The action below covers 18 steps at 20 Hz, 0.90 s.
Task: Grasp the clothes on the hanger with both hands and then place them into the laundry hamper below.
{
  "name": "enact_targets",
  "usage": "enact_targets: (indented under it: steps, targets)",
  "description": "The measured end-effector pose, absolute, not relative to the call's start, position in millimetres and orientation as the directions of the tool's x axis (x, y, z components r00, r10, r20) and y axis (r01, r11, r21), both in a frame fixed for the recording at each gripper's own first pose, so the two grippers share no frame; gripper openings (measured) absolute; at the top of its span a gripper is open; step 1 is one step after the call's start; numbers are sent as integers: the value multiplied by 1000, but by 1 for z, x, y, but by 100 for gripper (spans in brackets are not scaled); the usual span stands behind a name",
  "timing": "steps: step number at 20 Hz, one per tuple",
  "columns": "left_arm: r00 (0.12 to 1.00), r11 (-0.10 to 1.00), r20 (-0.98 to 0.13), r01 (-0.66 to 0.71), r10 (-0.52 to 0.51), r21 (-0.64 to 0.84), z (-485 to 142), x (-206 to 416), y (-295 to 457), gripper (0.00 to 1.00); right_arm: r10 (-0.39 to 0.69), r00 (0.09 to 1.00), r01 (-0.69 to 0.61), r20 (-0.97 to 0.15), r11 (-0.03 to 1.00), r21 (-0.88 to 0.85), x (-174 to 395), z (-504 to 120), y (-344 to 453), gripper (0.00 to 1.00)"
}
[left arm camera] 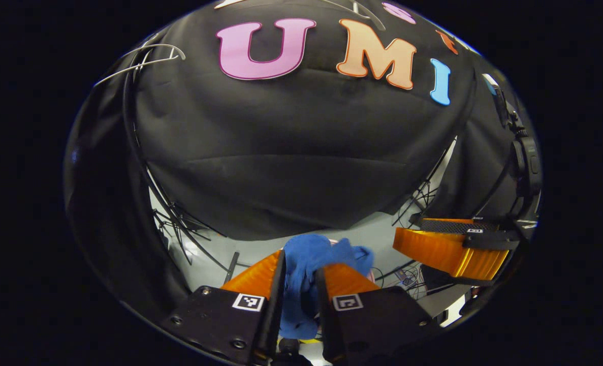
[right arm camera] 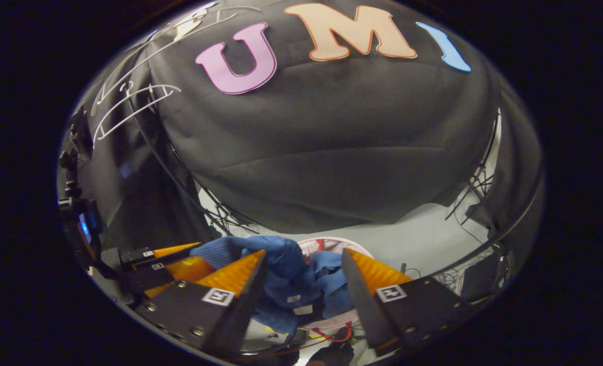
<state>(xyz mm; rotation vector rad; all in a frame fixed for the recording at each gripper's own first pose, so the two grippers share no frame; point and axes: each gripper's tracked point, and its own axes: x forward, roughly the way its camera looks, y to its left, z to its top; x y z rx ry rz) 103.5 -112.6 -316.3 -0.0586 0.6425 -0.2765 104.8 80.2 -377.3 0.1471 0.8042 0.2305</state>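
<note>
While the left tongs (left arm camera: 299, 274) pinch the blue garment (left arm camera: 306, 264), the right tongs (right arm camera: 304, 269) gape above the grey floor (right arm camera: 423, 229).

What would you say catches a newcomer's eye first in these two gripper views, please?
Most striking is the blue garment, bunched low in the middle of the left gripper view and pinched between the left gripper fingers. In the right gripper view the same cloth hangs between the wide-open fingers of the right gripper, above a pale round hamper rim. White hangers dangle at upper left.
</note>
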Motion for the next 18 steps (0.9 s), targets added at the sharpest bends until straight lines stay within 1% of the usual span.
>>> enact_targets:
  steps: [1,2,3,4,5,7,8,9,10,12,14,15,17,18]
  targets:
    - [784,963,-561,236,-266,-128,-307,107,-109,46,244,681,-145,-691,969,199,101,-374,76,90]
    - [789,959,-546,252,-279,-127,-299,105,-109,47,237,689,-142,-685,971,193,100,-368,74,100]
    - [792,955,-536,268,-293,-127,-288,101,-113,53,230,698,-132,-678,972,194,98,-360,71,99]
    - [797,953,-525,275,-298,-124,-277,98,-112,65,230,708,-127,-668,971,200,96,-351,72,94]
    - [808,952,-505,281,-304,-123,-265,98,-109,76,222,721,-119,-657,973,198,94,-342,70,99]
    - [825,952,-476,276,-305,-131,-242,97,-102,82,200,750,-100,-630,976,192,92,-318,66,99]
    - [834,954,-463,270,-301,-133,-229,96,-99,82,200,768,-99,-608,976,195,93,-304,67,99]
    - [847,958,-447,258,-286,-125,-216,95,-91,80,196,790,-101,-581,976,192,95,-287,67,99]
    - [858,959,-429,254,-282,-122,-204,93,-85,84,188,813,-104,-551,978,181,98,-269,67,99]
    - [887,967,-386,232,-253,-102,-177,94,-68,89,166,864,-104,-476,983,154,104,-230,64,99]
    - [909,974,-351,203,-227,-104,-150,92,-55,89,141,908,-90,-395,986,143,110,-186,64,99]
    - [919,977,-332,185,-212,-109,-138,89,-48,92,124,928,-79,-351,987,138,111,-165,63,99]
    - [935,979,-298,165,-193,-119,-105,84,-37,98,103,957,-70,-270,989,130,109,-124,65,99]
    - [943,980,-272,164,-190,-116,-90,84,-33,97,96,966,-67,-239,990,127,107,-109,66,99]
